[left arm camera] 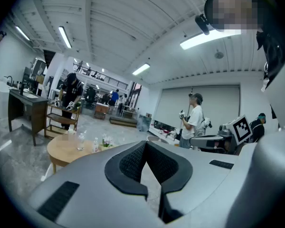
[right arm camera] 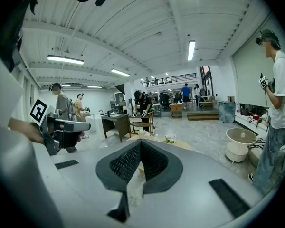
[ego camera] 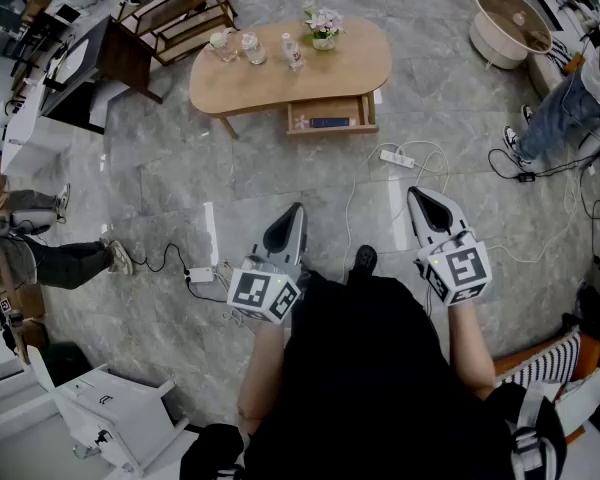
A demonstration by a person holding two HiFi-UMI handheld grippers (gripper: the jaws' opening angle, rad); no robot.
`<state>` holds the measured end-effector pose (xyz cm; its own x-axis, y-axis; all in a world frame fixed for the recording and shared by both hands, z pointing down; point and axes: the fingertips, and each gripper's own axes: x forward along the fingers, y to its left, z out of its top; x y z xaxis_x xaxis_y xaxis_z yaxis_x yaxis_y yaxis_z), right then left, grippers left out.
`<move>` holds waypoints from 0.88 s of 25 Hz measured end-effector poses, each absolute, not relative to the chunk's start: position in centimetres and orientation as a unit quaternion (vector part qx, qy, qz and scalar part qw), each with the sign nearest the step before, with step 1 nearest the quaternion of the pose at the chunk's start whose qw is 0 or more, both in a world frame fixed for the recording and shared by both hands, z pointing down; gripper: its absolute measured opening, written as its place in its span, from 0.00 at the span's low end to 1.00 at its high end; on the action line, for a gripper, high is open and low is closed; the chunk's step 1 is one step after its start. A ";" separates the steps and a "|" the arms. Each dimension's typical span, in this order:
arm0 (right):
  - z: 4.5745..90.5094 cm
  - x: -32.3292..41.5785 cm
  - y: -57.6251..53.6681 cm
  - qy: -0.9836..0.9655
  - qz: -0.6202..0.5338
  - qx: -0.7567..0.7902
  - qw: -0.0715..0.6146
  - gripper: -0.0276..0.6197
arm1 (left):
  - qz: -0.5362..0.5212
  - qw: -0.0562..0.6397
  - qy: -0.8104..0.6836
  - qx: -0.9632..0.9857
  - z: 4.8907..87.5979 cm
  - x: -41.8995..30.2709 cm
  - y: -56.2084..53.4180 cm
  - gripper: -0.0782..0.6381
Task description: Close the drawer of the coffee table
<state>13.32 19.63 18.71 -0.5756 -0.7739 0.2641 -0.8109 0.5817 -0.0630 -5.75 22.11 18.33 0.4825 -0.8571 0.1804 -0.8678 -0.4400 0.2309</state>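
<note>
Grey marble floor (ego camera: 230, 188): coffee table (ego camera: 270, 73) ahead, its drawer (ego camera: 330, 118) pulled open. Left hand-held gripper (ego camera: 292, 218) and right hand-held gripper (ego camera: 425, 200): jaws closed together, nothing held, well apart from the drawer.

Floor (ego camera: 180, 188): grey marbled tile, glossy. Ceiling (left arm camera: 114, 27): white, ribbed, with strip lights (left arm camera: 64, 36) lit. Dark desk (ego camera: 100, 63) and wooden shelf unit (ego camera: 180, 13) at far left. Round white side table (ego camera: 510, 23) at far right. White power strip (ego camera: 398, 158) on the floor, cables trailing.
</note>
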 end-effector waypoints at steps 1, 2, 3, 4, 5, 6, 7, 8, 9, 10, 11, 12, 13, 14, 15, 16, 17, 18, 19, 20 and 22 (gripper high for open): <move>18.7 13.5 20.0 -0.882 0.089 0.450 0.105 0.06 | 0.018 0.147 -0.507 0.849 18.3 -5.6 22.3 0.13; 18.6 13.7 20.3 -0.882 0.088 0.451 0.106 0.06 | 0.018 0.146 -0.506 0.850 18.2 -5.5 22.5 0.13; 18.6 13.8 20.6 -0.882 0.087 0.451 0.106 0.06 | 0.018 0.145 -0.506 0.850 18.1 -5.4 22.7 0.13; 18.5 13.9 20.7 -0.882 0.085 0.452 0.106 0.06 | 0.018 0.144 -0.507 0.850 18.1 -5.4 22.8 0.13; 18.5 13.9 20.9 -0.882 0.084 0.452 0.105 0.06 | 0.017 0.144 -0.508 0.849 18.0 -5.4 22.9 0.13; 18.4 14.0 21.0 -0.882 0.083 0.452 0.105 0.06 | 0.016 0.144 -0.509 0.849 18.0 -5.4 23.0 0.13; 18.4 14.0 21.2 -0.882 0.083 0.452 0.104 0.06 | 0.016 0.145 -0.509 0.848 18.0 -5.5 23.1 0.13; 18.3 14.0 21.4 -0.882 0.083 0.453 0.103 0.06 | 0.016 0.145 -0.509 0.848 18.0 -5.5 23.2 0.13; 18.1 14.1 21.5 -0.882 0.083 0.453 0.101 0.06 | 0.015 0.146 -0.509 0.848 18.1 -5.4 23.2 0.13; 18.1 14.2 21.6 -0.882 0.082 0.453 0.100 0.06 | 0.015 0.146 -0.509 0.848 18.0 -5.3 23.2 0.13; 18.0 14.2 21.8 -0.883 0.080 0.452 0.099 0.06 | 0.016 0.146 -0.509 0.848 18.0 -5.3 23.3 0.13; 17.9 14.3 21.9 -0.884 0.078 0.451 0.097 0.06 | 0.016 0.146 -0.510 0.848 18.0 -5.3 23.4 0.13; 17.9 14.3 22.0 -0.885 0.076 0.450 0.093 0.06 | 0.016 0.147 -0.511 0.847 18.0 -5.2 23.5 0.13; 17.8 14.4 22.2 -0.886 0.076 0.449 0.087 0.06 | 0.016 0.147 -0.512 0.846 18.0 -5.2 23.6 0.13; 17.8 14.6 22.3 -0.887 0.079 0.448 0.078 0.06 | 0.017 0.148 -0.514 0.845 18.1 -5.1 23.7 0.13; 17.9 14.7 22.4 -0.888 0.084 0.446 0.069 0.06 | 0.018 0.148 -0.516 0.844 18.1 -5.0 23.8 0.13; 18.0 15.0 22.5 -0.889 0.087 0.446 0.063 0.06 | 0.020 0.148 -0.518 0.842 18.2 -4.9 24.0 0.13; 18.1 15.2 22.7 -0.888 0.089 0.447 0.061 0.06 | 0.021 0.148 -0.519 0.842 18.2 -4.8 24.1 0.13; 18.4 15.4 22.8 -0.888 0.090 0.447 0.063 0.06 | 0.022 0.148 -0.520 0.841 18.3 -4.7 24.3 0.13; 18.7 15.5 22.9 -0.887 0.092 0.447 0.066 0.06 | 0.023 0.149 -0.521 0.840 18.3 -4.7 24.5 0.13; 19.2 15.6 23.0 -0.886 0.100 0.448 0.071 0.06 | 0.027 0.153 -0.523 0.838 18.6 -5.0 24.9 0.13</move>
<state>15.59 23.05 19.25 -0.5884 -0.7795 0.2148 -0.8078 0.5786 -0.1128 -4.99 24.90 18.59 0.4522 -0.8681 0.2048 -0.8844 -0.4066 0.2294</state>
